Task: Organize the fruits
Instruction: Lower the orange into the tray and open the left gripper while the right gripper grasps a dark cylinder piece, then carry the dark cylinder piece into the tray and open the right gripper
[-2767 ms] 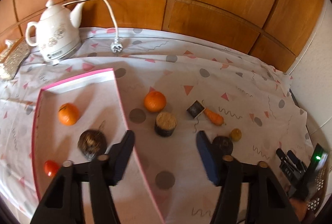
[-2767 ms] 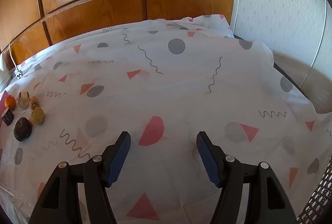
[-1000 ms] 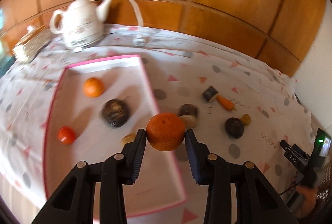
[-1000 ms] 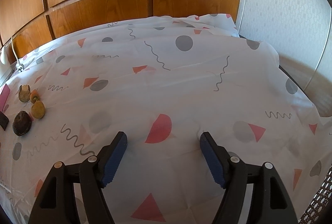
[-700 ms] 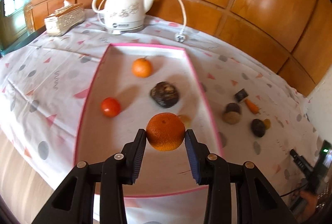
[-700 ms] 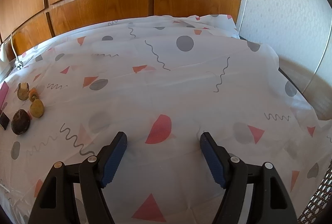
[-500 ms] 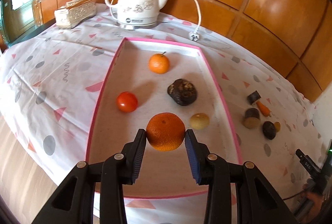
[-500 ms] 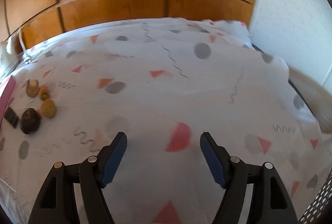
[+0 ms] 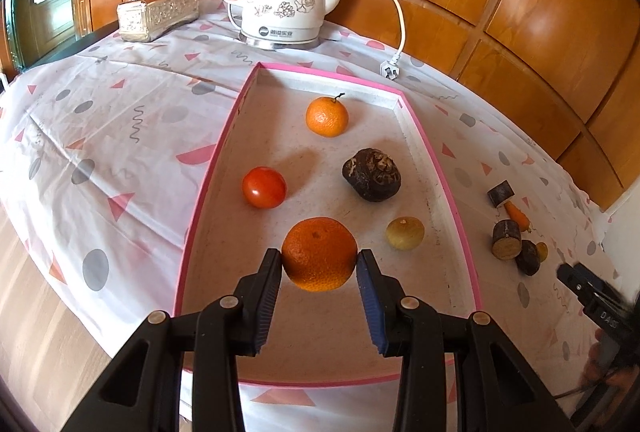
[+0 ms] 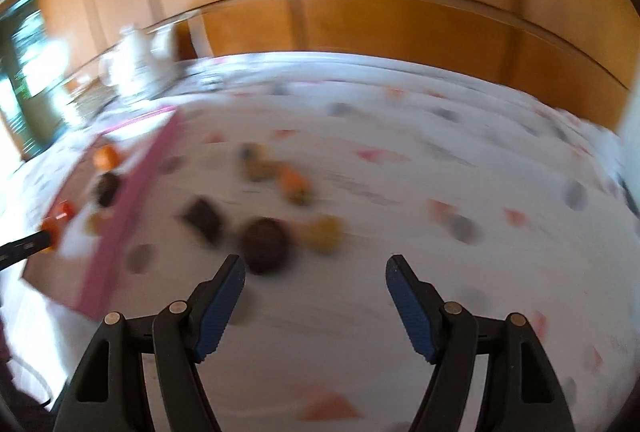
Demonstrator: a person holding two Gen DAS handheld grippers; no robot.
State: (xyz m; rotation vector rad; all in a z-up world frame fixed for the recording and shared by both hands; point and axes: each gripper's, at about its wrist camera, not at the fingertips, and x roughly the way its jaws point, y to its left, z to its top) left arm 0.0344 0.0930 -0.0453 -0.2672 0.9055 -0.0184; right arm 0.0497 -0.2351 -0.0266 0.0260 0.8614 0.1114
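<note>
Right wrist view smeared; dark round lump (image 10: 264, 246) at 11 o'clock of my empty, open right hand-held gripper (image 10: 316, 278), probably fruit. Left hand-held gripper (image 9: 319, 266) clamps dimpled orange (image 9: 319, 253) over pink-rimmed tray (image 9: 436, 168).

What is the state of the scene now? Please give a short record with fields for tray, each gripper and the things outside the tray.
tray: pink-edged tray on the patterned cloth
in tray: small orange, tomato, dark wrinkled fruit, small yellow fruit
left gripper: shut on a large orange, held above the tray
right gripper: open, nothing between its fingers, view blurred
outside tray: carrot and several dark pieces on the cloth
behind tray: white kettle, tissue box
</note>
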